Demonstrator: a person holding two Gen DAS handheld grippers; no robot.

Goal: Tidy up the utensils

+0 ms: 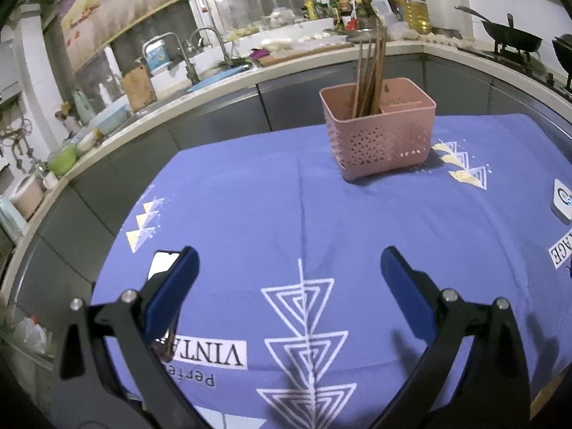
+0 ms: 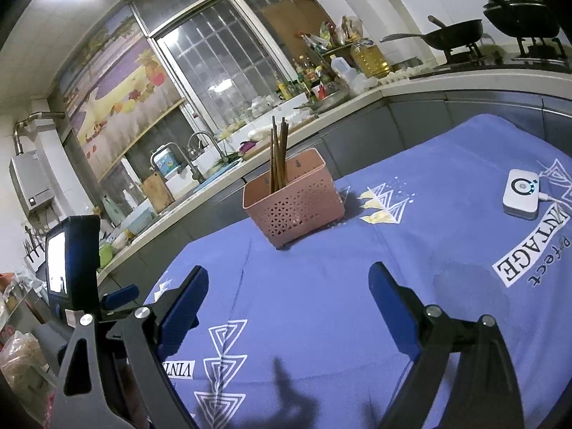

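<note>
A pink perforated utensil holder (image 1: 380,132) stands on the blue patterned tablecloth (image 1: 286,214) toward the far edge. Several brown chopsticks (image 1: 370,71) stand upright in its left compartment; the right compartment looks empty. The holder (image 2: 295,198) and chopsticks (image 2: 278,157) also show in the right wrist view. My left gripper (image 1: 289,261) is open and empty, low over the near part of the cloth. My right gripper (image 2: 287,279) is open and empty, also short of the holder. The left gripper's body with a lit phone screen (image 2: 68,261) shows at the left of the right wrist view.
A white device with a cable (image 2: 521,193) lies on the cloth at the right, also in the left wrist view (image 1: 563,200). A phone (image 1: 162,264) lies near the cloth's left edge. A kitchen counter with sink (image 1: 200,71), bottles and woks (image 2: 457,34) runs behind the table.
</note>
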